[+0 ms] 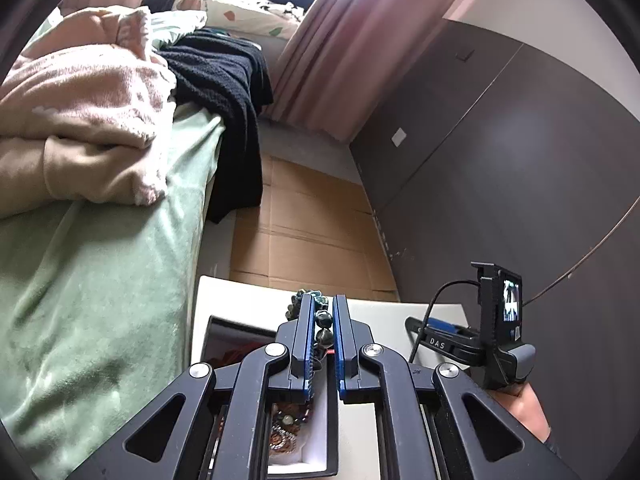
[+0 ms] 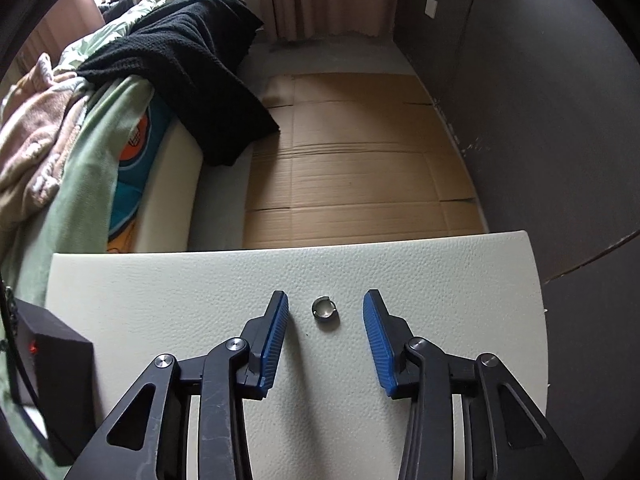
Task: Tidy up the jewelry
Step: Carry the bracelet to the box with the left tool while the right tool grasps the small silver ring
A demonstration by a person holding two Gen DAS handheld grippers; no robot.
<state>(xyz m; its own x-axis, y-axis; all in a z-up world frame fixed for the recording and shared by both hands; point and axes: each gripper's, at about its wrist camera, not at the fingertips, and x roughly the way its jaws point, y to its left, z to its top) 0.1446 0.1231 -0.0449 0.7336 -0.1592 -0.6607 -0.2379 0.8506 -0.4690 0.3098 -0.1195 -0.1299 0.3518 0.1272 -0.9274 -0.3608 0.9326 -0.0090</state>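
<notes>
My left gripper [image 1: 323, 304] is shut on a dark green bead bracelet [image 1: 322, 322], whose beads show between the blue pads and stick out past the tips. It hangs over an open black jewelry box [image 1: 320, 432] with more beaded pieces inside. In the right wrist view a small silver open ring [image 2: 326, 309] lies on the white textured tabletop [image 2: 200, 292]. My right gripper [image 2: 325, 300] is open, its blue pads standing on either side of the ring without touching it. The right gripper with its small screen [image 1: 500, 320] shows at the right of the left wrist view.
The black box corner [image 2: 48, 372] sits at the table's left. Beyond the table edge lies flattened cardboard [image 2: 360, 168] on the floor. A bed with a green sheet [image 1: 92, 280], pink blanket and black throw [image 2: 192, 60] is on the left; a dark wall [image 2: 540, 120] on the right.
</notes>
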